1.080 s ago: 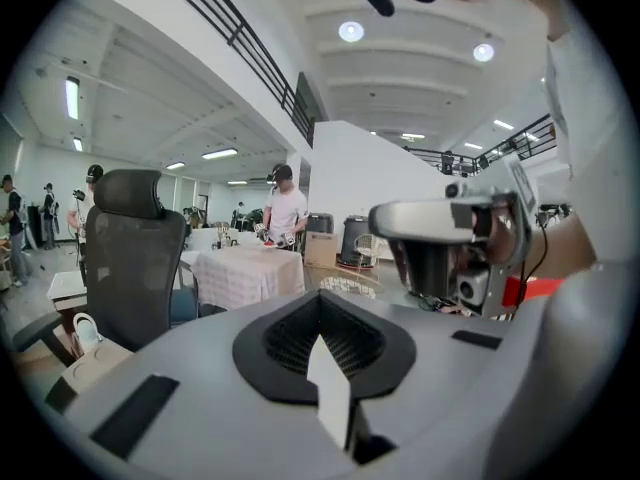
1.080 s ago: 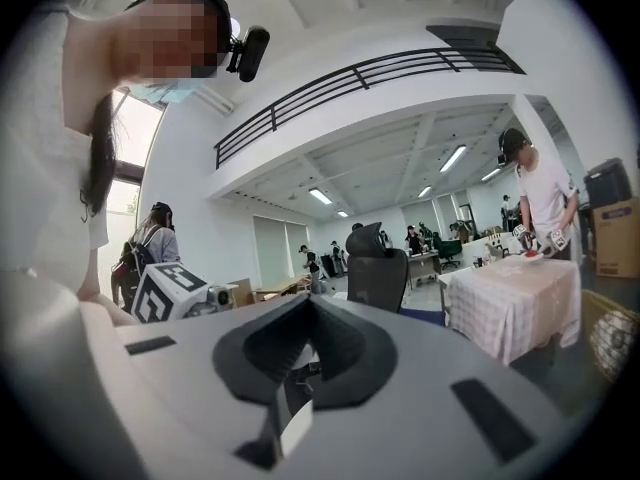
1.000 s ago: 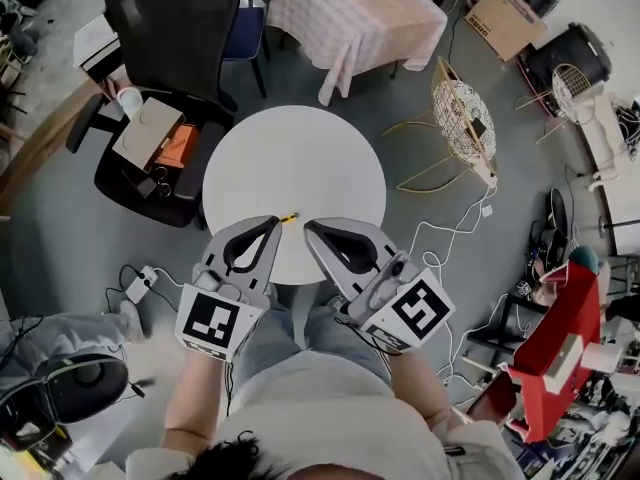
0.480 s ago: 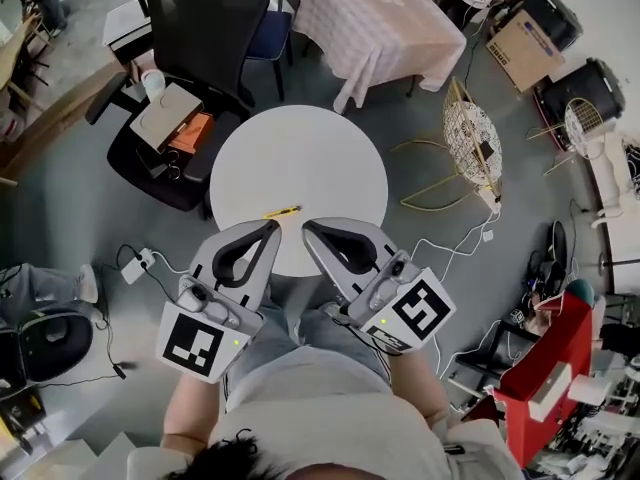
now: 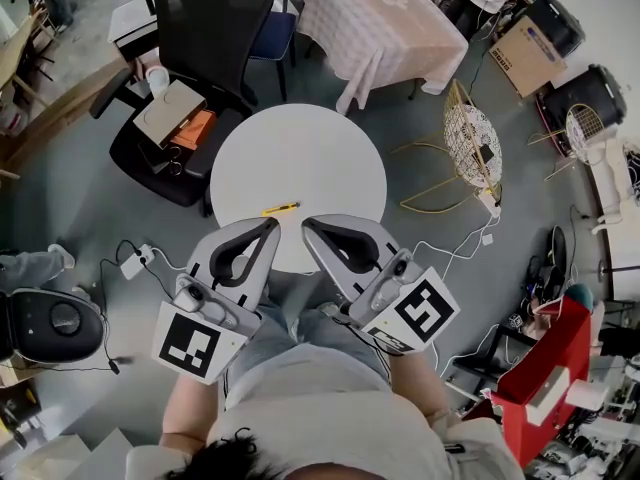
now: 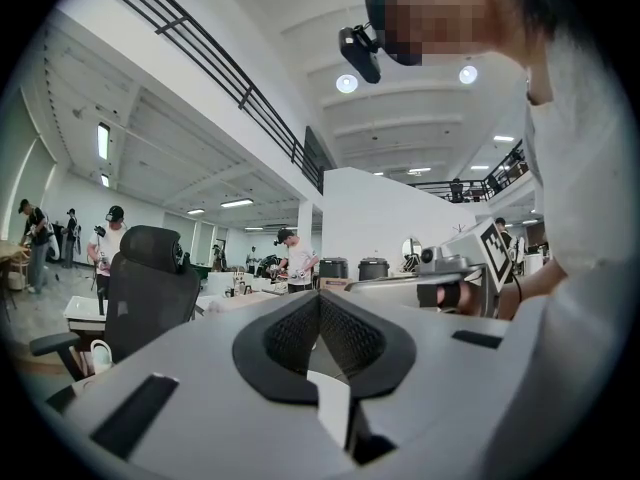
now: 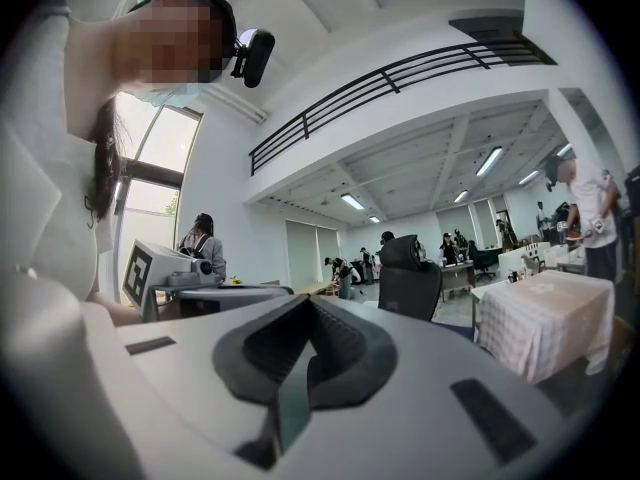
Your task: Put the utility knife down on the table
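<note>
Utility knife (image 5: 280,208): yellow, lying flat on the round white table (image 5: 300,153), at about 7 o'clock from the table's centre, near the edge closest to the person. Nothing is touching it.

Left gripper (image 5: 271,225): the 2 jaws are pressed together with nothing between them, which the left gripper view confirms, the pads meeting at the tip. The tip sits over the table's near edge. The knife is just beyond it at 12-1 o'clock, with a clear gap.

Right gripper (image 5: 308,225): also closed on itself and empty, its tip side by side with the left one. The knife is at 10-11 o'clock from it, not in contact.

Both grippers are held close to the person's body at 6 o'clock in the head view, marker cubes facing up.

Surroundings, head view, relative to the table:
- black office chair (image 5: 205,13) at 10-11 o'clock, with a box and orange items on the seat next to it
- cloth-covered table (image 5: 380,18) at 12-1 o'clock
- wire chair (image 5: 470,133) at 3 o'clock
- power strip (image 5: 134,265) on the floor at 8 o'clock

In the left gripper view the right gripper shows at 3 o'clock. In the right gripper view the left gripper shows at 9 o'clock.
</note>
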Demonstrator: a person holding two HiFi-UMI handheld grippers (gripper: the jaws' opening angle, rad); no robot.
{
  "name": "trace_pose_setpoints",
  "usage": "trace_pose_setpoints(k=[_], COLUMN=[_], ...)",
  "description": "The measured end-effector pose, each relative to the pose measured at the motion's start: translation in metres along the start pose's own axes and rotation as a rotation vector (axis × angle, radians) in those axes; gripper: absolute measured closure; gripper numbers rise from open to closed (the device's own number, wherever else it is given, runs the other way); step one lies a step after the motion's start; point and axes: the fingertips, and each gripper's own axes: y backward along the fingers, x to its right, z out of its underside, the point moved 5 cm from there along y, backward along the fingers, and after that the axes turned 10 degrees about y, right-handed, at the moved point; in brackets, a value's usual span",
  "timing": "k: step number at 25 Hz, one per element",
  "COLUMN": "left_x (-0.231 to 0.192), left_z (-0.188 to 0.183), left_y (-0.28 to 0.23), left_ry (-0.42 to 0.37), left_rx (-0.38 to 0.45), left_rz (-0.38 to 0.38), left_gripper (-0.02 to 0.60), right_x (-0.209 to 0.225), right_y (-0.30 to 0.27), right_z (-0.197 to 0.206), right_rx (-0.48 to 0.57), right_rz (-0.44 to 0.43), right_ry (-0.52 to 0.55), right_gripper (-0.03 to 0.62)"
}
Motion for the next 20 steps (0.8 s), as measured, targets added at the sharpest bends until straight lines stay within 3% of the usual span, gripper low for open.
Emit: trace_pose_setpoints(k=[20], left_x=[0.0020], left_z=[-0.0018], left_y=[-0.0010], left_ry=[-0.008], left_rx=[-0.003], left_rz=[0.029], left_gripper=[0.572], right_x=[-0.0027], right_y=[0.0041], right_z=[-0.0047], right_rx=[0.012], right_rz=[0.033], right_ry=[0.008], right_gripper=[0.586])
